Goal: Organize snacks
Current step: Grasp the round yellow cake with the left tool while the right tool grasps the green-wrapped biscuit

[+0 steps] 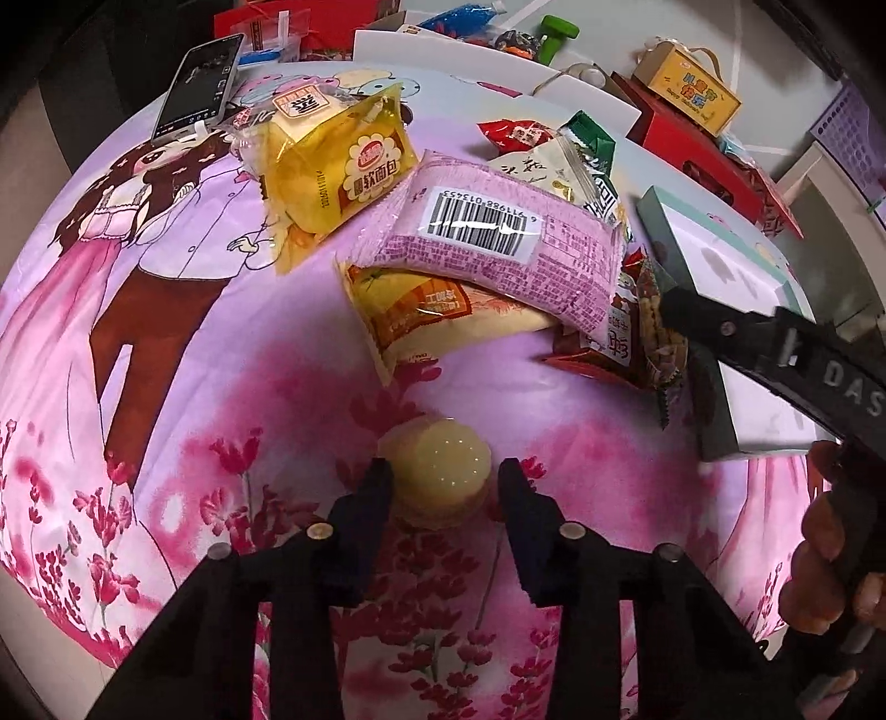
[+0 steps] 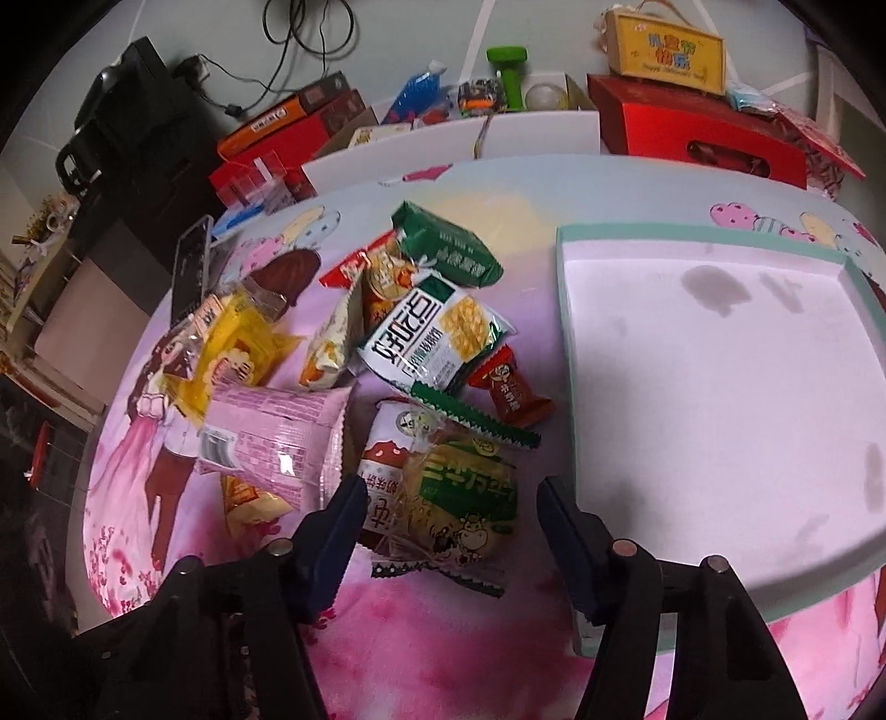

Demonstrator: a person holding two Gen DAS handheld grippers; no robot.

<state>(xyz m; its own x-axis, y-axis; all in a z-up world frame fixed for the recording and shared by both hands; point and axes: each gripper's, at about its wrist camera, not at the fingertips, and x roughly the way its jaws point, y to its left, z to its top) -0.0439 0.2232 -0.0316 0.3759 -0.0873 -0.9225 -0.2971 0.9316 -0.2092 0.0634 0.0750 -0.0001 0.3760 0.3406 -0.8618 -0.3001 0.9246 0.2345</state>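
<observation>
A pale yellow jelly cup (image 1: 434, 462) sits on the pink printed cloth, between the fingers of my left gripper (image 1: 446, 479), which is open with a finger on each side of it. Further back lies a heap of snacks: a pink barcode packet (image 1: 487, 243), a yellow bread packet (image 1: 338, 166) and a brown packet (image 1: 614, 332). My right gripper (image 2: 451, 493) is open and straddles a green-labelled snack packet (image 2: 470, 498) at the near edge of the heap. A white tray with a teal rim (image 2: 565, 310) lies to the right, with nothing in it.
A phone (image 1: 199, 83) lies at the cloth's far left. Red boxes (image 2: 692, 127), a yellow carton (image 2: 664, 44) and a green object (image 2: 506, 72) crowd the back. A white-green cracker packet (image 2: 437, 332) and a small red candy (image 2: 509, 393) lie beside the tray. A hand (image 1: 825, 554) holds the right gripper.
</observation>
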